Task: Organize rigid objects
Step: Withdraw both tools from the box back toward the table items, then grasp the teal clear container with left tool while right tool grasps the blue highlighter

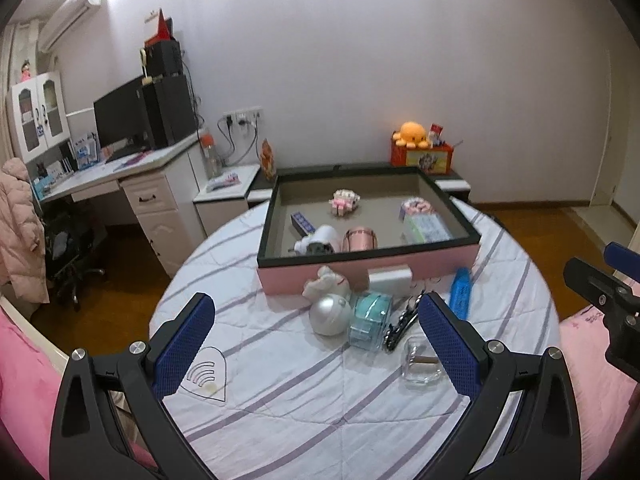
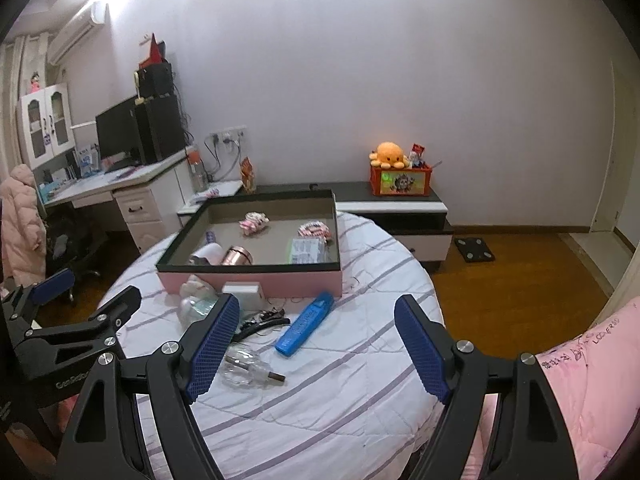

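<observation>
Approach step: left gripper (image 1: 316, 344) and right gripper (image 2: 316, 344) hover, jaws spread and empty. Ahead of the right jaws lies the blue case (image 2: 305, 325); next, straddle it and pinch.

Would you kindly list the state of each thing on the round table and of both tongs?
left tongs: open, holding nothing
right tongs: open, holding nothing
pink tray: lidless, already holding several items
rose-gold cup: on its side in the tray
blue case: closed, flat on the cloth
clear bottle: lying on its side
teal jar: on the cloth, outside the tray
silver ball: outside the tray
</observation>
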